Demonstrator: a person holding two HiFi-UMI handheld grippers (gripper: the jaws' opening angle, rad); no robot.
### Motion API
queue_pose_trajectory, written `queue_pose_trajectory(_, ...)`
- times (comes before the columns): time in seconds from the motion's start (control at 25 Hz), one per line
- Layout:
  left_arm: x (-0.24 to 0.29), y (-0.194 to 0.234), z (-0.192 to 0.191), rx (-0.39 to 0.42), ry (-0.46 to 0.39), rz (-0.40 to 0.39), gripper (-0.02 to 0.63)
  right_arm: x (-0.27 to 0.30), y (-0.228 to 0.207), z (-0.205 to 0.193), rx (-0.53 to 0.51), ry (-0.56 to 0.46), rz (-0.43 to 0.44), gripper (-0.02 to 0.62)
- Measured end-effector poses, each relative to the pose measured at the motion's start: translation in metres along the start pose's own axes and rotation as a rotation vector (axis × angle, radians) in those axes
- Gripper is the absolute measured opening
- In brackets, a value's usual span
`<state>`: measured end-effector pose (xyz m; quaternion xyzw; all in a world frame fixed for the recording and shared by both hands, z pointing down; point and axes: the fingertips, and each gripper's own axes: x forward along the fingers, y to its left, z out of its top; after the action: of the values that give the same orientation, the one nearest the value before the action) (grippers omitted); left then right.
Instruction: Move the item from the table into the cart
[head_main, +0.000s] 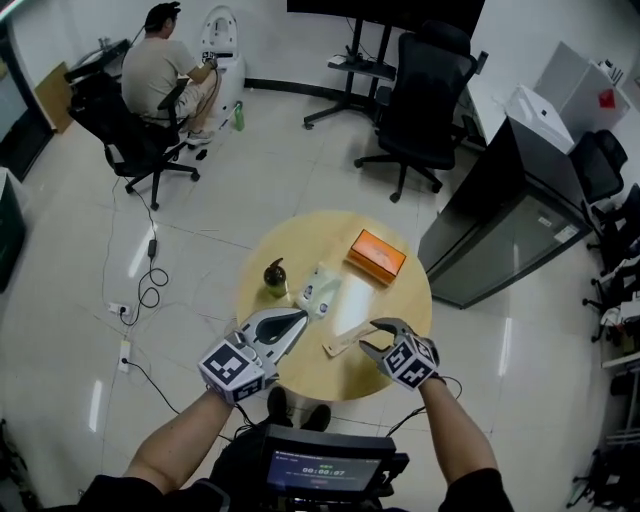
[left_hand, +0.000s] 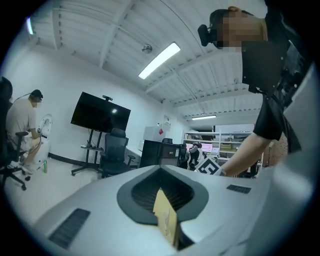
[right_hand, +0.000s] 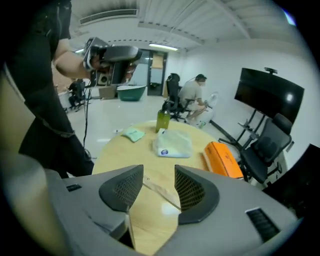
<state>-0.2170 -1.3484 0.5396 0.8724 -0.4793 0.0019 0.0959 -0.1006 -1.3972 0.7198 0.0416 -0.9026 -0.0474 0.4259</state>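
Observation:
On the round wooden table (head_main: 400, 300) lie an orange box (head_main: 376, 255), a white soft pack (head_main: 320, 290), a dark green bottle (head_main: 275, 277) and a thin wooden strip (head_main: 345, 340). My right gripper (head_main: 368, 337) hovers at the table's near right, tilted down and open; the wooden strip (right_hand: 160, 192) shows in the gap between its jaws (right_hand: 155, 182), which do not touch it. My left gripper (head_main: 298, 321) is over the table's near left edge, pointing level, shut and empty (left_hand: 162, 172). The right gripper view also shows a green cloth (right_hand: 132, 134) near the bottle (right_hand: 162, 120).
No cart is in view. A dark cabinet (head_main: 500, 220) stands right of the table and a black office chair (head_main: 425, 95) behind it. A person sits on a chair (head_main: 150, 80) at the back left. Cables and a power strip (head_main: 125, 310) lie on the floor at left.

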Motion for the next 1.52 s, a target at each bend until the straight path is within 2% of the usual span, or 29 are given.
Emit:
queue_pose_trajectory(0.2, 0.005, 0.013, -0.022, 0.066, 0.051, -0.089, 0.008, 0.056, -0.002, -0.028, -0.134, 0.121, 0.097, 0.186)
queue_pose_trajectory(0.24, 0.007, 0.014, -0.026, 0.072, 0.053, -0.117, 0.008, 0.067, -0.003, -0.032, -0.169, 0.14, 0.116, 0.21)
queue_pose_trajectory(0.36, 0.014, 0.021, -0.036, 0.073, 0.047, -0.185, 0.009, 0.096, -0.006, -0.045, -0.294, 0.206, 0.177, 0.21)
queue_pose_trajectory(0.64, 0.02, 0.046, -0.06, 0.108, 0.093, -0.202, 0.008, 0.146, -0.013, -0.075, -0.454, 0.314, 0.28, 0.21)
queue_pose_trajectory(0.72, 0.02, 0.051, -0.062, 0.095, 0.08, -0.191, 0.008, 0.154, -0.014, -0.083, -0.491, 0.341, 0.32, 0.206)
queue_pose_trajectory(0.84, 0.016, 0.06, -0.064, 0.063, 0.053, -0.165, 0.008, 0.162, -0.013, -0.089, -0.454, 0.38, 0.395, 0.198)
queue_pose_trajectory(0.88, 0.014, 0.062, -0.064, 0.057, 0.05, -0.162, 0.008, 0.163, -0.012, -0.091, -0.435, 0.393, 0.42, 0.164)
queue_pose_trajectory(1.0, 0.007, 0.065, -0.067, 0.043, 0.043, -0.159, 0.008, 0.165, -0.01, -0.092, -0.408, 0.401, 0.452, 0.148)
queue_pose_trajectory(1.08, 0.003, 0.066, -0.066, 0.03, 0.033, -0.152, 0.008, 0.164, -0.009, -0.093, -0.397, 0.39, 0.453, 0.129)
queue_pose_trajectory(1.16, 0.0, 0.068, -0.064, 0.016, 0.021, -0.141, 0.008, 0.162, -0.005, -0.094, -0.382, 0.382, 0.456, 0.07)
queue_pose_trajectory(1.24, -0.003, 0.067, -0.064, 0.029, 0.022, -0.137, 0.008, 0.161, 0.0, -0.093, -0.352, 0.367, 0.454, 0.047)
queue_pose_trajectory(1.36, -0.004, 0.056, -0.061, 0.057, 0.034, -0.152, 0.008, 0.156, 0.002, -0.09, -0.31, 0.348, 0.412, 0.027)
queue_pose_trajectory(1.52, 0.001, 0.039, -0.049, 0.049, 0.024, -0.152, 0.008, 0.132, 0.003, -0.079, -0.201, 0.27, 0.346, 0.017)
